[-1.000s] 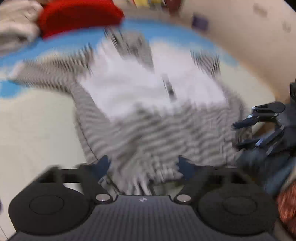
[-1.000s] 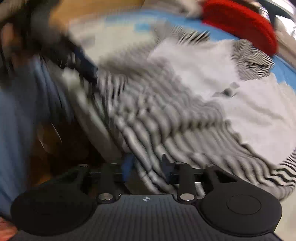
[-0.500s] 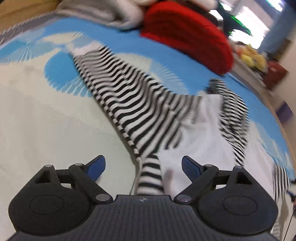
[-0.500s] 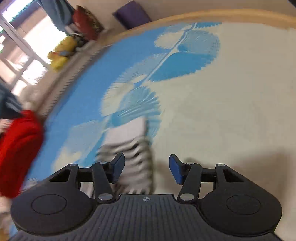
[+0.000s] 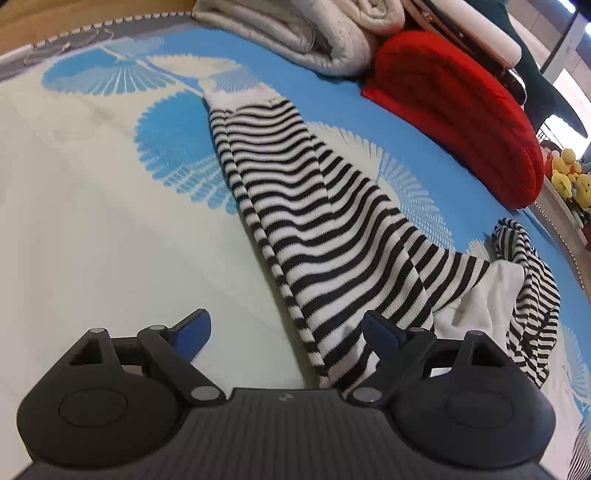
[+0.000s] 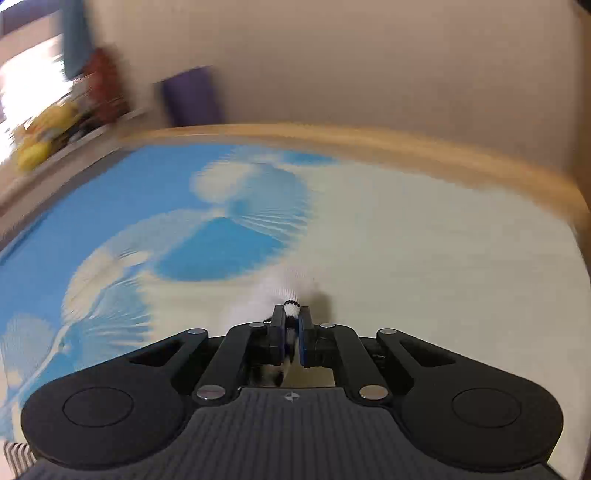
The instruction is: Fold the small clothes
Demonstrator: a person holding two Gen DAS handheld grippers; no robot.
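The left gripper (image 5: 284, 334) has jaws spread wide; the right gripper (image 6: 291, 314) jaws have just closed.

Readable text: none found in either view.
Labels, brands, numbers: none legible on any cloth or surface.
Marks: a small pale emblem, no lettering, on the ribbed black plastic gripper body (image 5: 284, 399) at near centre; the same emblem in the right wrist view.

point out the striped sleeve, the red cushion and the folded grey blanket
striped sleeve (image 5: 295, 206): left wrist view, middle of its length.
red cushion (image 5: 454, 110): left wrist view, top face.
folded grey blanket (image 5: 314, 33): left wrist view, its rolled front fold.
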